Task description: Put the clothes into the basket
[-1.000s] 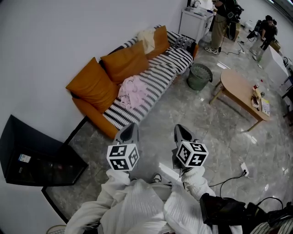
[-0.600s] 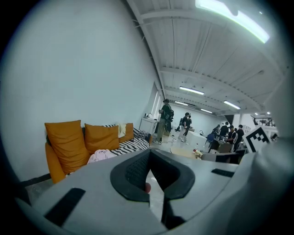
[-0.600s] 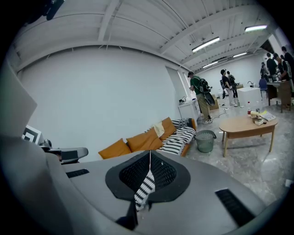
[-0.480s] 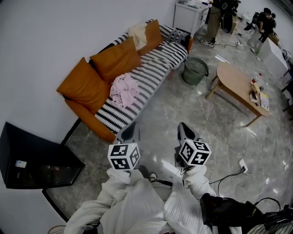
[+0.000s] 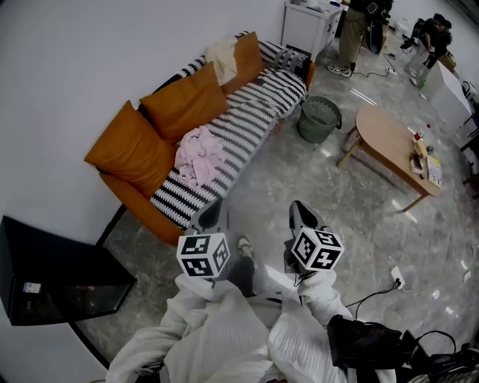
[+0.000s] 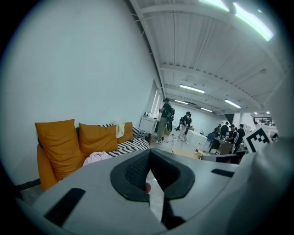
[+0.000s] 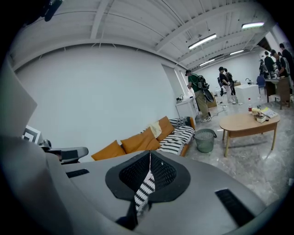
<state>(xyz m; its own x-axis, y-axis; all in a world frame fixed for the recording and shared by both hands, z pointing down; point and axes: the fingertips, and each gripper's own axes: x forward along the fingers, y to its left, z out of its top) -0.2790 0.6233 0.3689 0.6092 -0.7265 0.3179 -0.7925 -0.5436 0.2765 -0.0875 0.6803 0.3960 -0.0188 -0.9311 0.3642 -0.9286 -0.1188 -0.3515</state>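
A pink heap of clothes (image 5: 196, 149) lies on the striped seat of the orange sofa (image 5: 142, 142), and a cream cloth (image 5: 222, 54) is draped at its far end. The green mesh basket (image 5: 318, 118) stands on the floor beside the sofa's far arm. My left gripper (image 5: 212, 208) and right gripper (image 5: 301, 211) are held side by side above the floor, short of the sofa. Both are shut with nothing in them. In the left gripper view the pink clothes (image 6: 96, 157) show beyond the jaws. The right gripper view takes in the basket (image 7: 204, 140).
A wooden oval table (image 5: 389, 146) with small items stands right of the basket. A black flat screen (image 5: 52, 273) leans on the wall at the left. People (image 5: 358, 30) stand at the far end by a white cabinet (image 5: 308, 22). Cables (image 5: 378, 295) lie on the floor at the right.
The person has stepped towards the sofa, which now sits larger and further left in the head view. Both grippers moved along together and stayed shut.
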